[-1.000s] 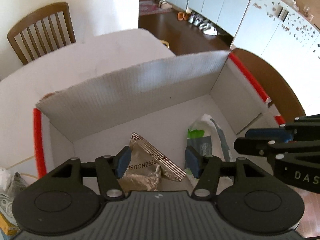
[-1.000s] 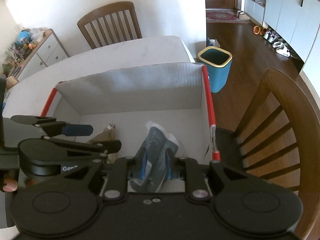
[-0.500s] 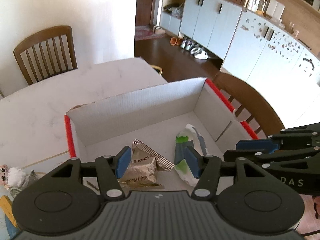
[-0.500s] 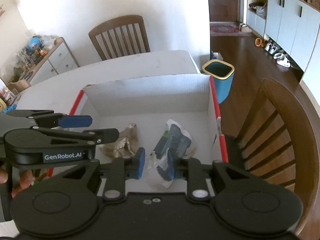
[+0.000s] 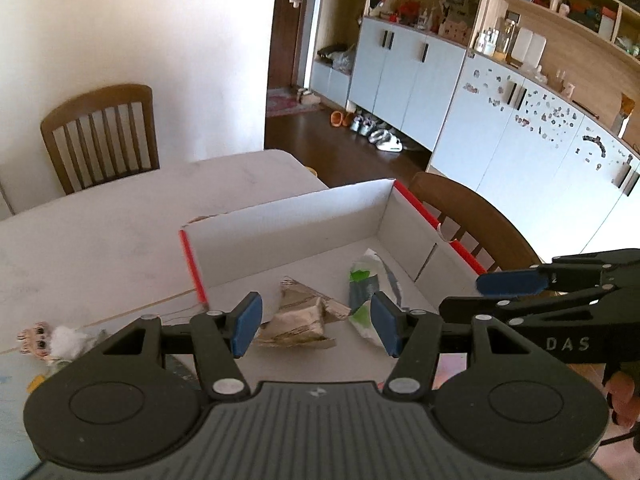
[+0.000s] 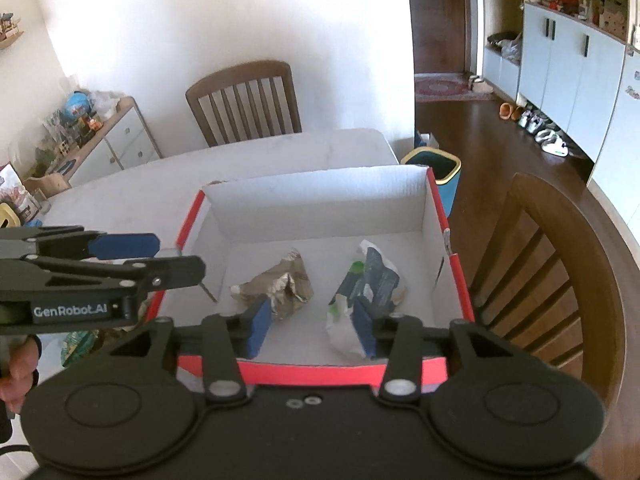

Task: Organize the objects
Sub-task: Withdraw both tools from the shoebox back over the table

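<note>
A white cardboard box (image 6: pixel 320 188) with red edges stands on the white table; it also shows in the left wrist view (image 5: pixel 288 220). Inside lie a crumpled brown-gold wrapper (image 6: pixel 280 284) (image 5: pixel 300 316) and a white, green and blue packet (image 6: pixel 368 280) (image 5: pixel 366 284). My left gripper (image 5: pixel 316 326) is open and empty, raised above the box's near side. My right gripper (image 6: pixel 312 326) is open and empty, above the box's near red edge, with the packet below its right fingertip.
Wooden chairs stand at the table's far side (image 6: pixel 244 100) and right side (image 6: pixel 552 264). A teal bin (image 6: pixel 434 168) sits on the floor behind the box. Small toys and packets (image 5: pixel 44 340) lie on the table left of the box. Cabinets (image 5: pixel 520 120) line the right wall.
My right gripper opened and let go of the packet, which now lies in the box. Both grippers pulled up and back from the box.
</note>
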Tool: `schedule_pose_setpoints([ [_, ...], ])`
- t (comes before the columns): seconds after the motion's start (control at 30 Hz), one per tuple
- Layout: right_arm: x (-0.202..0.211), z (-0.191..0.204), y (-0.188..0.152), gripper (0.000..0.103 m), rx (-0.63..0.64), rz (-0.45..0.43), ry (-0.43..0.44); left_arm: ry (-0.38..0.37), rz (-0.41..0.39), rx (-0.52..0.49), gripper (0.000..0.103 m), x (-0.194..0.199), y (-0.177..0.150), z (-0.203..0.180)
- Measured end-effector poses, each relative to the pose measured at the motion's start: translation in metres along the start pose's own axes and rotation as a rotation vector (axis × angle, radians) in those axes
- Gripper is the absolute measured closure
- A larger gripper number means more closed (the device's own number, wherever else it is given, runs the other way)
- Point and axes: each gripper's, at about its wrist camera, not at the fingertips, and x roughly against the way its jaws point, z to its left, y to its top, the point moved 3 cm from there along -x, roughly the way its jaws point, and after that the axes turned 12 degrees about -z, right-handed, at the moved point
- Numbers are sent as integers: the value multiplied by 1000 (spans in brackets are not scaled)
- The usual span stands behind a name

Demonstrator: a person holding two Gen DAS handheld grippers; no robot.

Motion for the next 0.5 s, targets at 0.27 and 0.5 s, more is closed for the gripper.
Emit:
schedule_pose_setpoints([
  [0.27, 17, 34, -6, 40, 4, -56, -4, 18, -42, 26, 37, 38, -9, 33],
  [0.5, 28, 69, -19, 28, 3, -86, 7, 44, -72, 58, 27, 70, -22, 70],
])
